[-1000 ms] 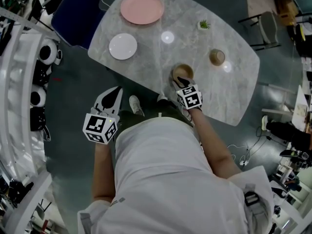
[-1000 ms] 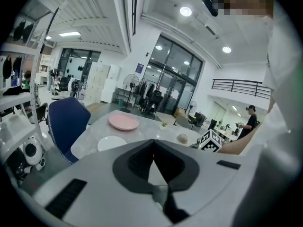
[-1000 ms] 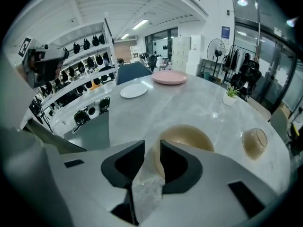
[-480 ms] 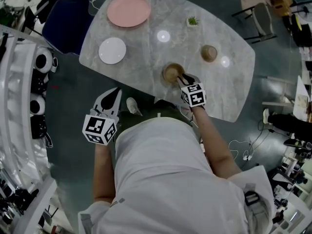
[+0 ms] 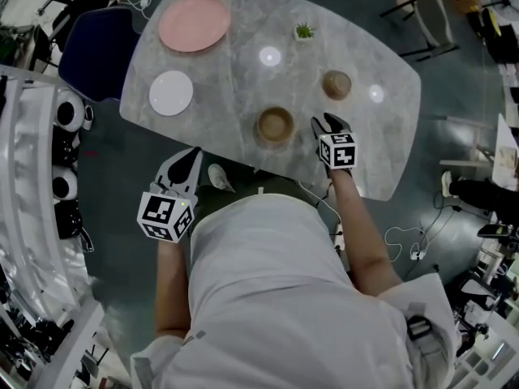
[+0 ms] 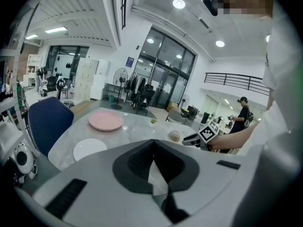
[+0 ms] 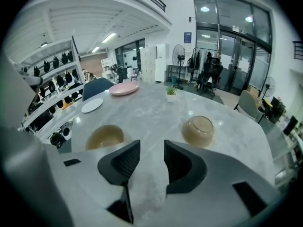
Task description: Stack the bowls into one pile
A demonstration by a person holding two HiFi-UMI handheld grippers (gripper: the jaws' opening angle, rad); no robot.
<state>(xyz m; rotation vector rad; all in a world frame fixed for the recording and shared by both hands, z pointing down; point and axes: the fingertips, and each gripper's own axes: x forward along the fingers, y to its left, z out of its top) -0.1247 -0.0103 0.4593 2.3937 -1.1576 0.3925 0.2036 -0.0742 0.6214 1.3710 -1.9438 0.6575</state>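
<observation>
From the head view, my right claw (image 5: 325, 124) hangs over the marble desk (image 5: 235, 71), between the two tan bowls and touching neither. The near bowl (image 5: 276, 126) stands upright just to its left. The far bowl (image 5: 336, 83) lies beyond it, toward the middle of the desk. The bowls are well apart, not stacked. My left claw (image 5: 186, 159) is off the desk's near edge, over the floor. A white plate (image 5: 171, 93), a pink plate (image 5: 193, 23) and a small potted plant (image 5: 304, 31) sit farther out, and a blue chair (image 5: 101, 43) stands at the left end.

In the left gripper view, my left claw (image 6: 153, 144) has its jaws together at the tips, with nothing in them. Past it I see the white plate (image 6: 90, 148), the pink plate (image 6: 107, 121), the potted plant (image 6: 153, 122), the far bowl (image 6: 175, 135) and my right claw (image 6: 193, 139) beside that bowl.

In the right gripper view, my right claw (image 7: 151, 156) has its jaws apart and opening, with only bare desk (image 7: 156, 115) between them. The near bowl (image 7: 105, 137) is ahead on the left and the far bowl (image 7: 199, 130) ahead on the right. Behind them are the potted plant (image 7: 171, 92), the pink plate (image 7: 124, 88) and the white plate (image 7: 92, 105).
</observation>
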